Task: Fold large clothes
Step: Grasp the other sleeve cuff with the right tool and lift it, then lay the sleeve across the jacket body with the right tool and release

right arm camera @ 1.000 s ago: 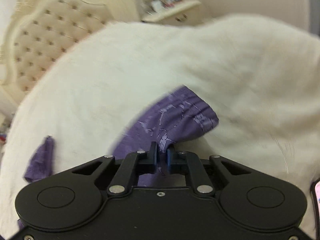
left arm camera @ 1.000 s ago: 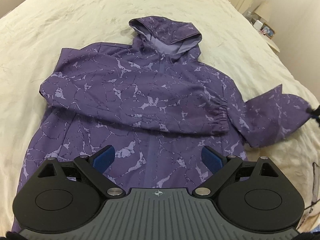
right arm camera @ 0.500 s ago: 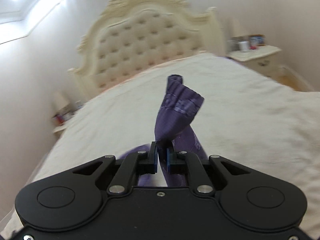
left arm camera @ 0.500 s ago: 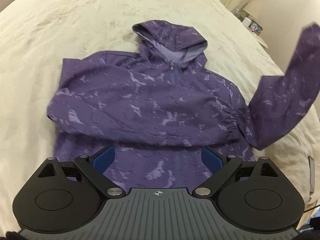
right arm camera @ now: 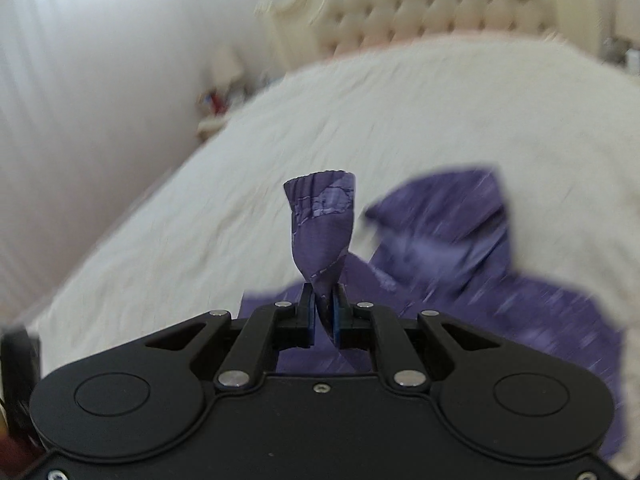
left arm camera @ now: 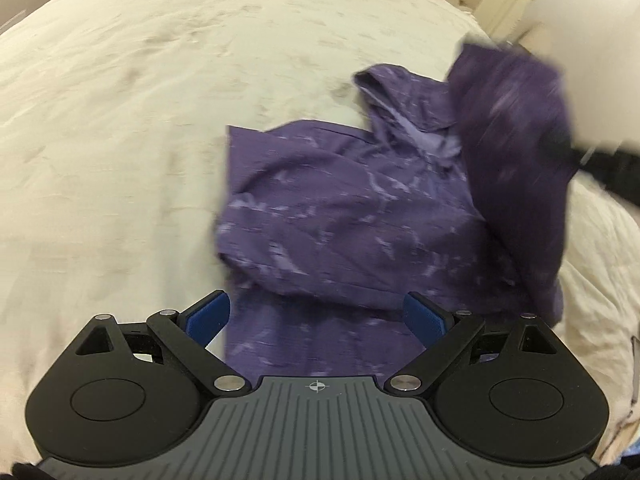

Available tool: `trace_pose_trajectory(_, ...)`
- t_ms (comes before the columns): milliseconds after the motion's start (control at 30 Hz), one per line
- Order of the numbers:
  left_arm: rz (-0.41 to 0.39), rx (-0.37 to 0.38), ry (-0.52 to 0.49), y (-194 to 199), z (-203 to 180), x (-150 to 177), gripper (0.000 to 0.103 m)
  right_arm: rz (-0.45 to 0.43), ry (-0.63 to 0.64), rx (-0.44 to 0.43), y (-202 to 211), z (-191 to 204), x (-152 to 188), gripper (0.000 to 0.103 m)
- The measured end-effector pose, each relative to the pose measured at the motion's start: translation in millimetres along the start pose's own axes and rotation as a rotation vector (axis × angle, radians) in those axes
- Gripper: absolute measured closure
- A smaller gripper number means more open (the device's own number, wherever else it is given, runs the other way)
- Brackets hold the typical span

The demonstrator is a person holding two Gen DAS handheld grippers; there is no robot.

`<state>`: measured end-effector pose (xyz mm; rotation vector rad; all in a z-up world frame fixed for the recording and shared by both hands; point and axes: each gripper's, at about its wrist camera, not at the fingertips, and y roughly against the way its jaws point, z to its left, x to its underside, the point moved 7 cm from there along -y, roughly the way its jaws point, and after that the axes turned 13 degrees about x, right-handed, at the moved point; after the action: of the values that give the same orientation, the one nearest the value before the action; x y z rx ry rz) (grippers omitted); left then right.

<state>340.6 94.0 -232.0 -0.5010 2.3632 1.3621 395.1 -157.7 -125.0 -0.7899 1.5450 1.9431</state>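
Two views. Left wrist view: left gripper (left arm camera: pixel 316 316) over jacket hem, jaws wide apart, nothing between. Purple hooded jacket (left arm camera: pixel 340 216) lies on cream bed (left arm camera: pixel 120 140), one sleeve folded across chest; other sleeve (left arm camera: pixel 520 152) lifted in air at right, blurred. Right wrist view: right gripper (right arm camera: pixel 322 312) jaws clamped on sleeve cuff (right arm camera: pixel 322 220), which stands above jaws. Jacket body below, headboard (right arm camera: pixel 420 4) beyond.

We see a thin purple cloth jacket (left arm camera: pixel 352 216), faintly sheeny; a matt, slightly rough cream bedspread (left arm camera: pixel 140 120); a padded, buttoned headboard (right arm camera: pixel 432 4); matt black plastic grippers with shiny metal pins.
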Motion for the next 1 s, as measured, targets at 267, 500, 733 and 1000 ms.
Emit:
trace_pose_trajectory(267,-0.039,0.020,0.095,9,25,-10,0.009,0.160,0.183,-0.002,-57,50,70,0.069)
trace_pose_trajectory(500,-0.045,0.088,0.146,-14,18,-25,0.009,0.205,0.228,-0.037,-40,52,105,0.042)
trace_pose_trajectory(733,0.042,0.070,0.090,-68,-2,-22,0.009,0.247,0.184,0.048,-11,1,130,0.041)
trace_pose_trajectory(1000,0.043,-0.058,0.041,-88,-5,-23,0.085,0.276,0.011,0.183,19,-73,152,0.036)
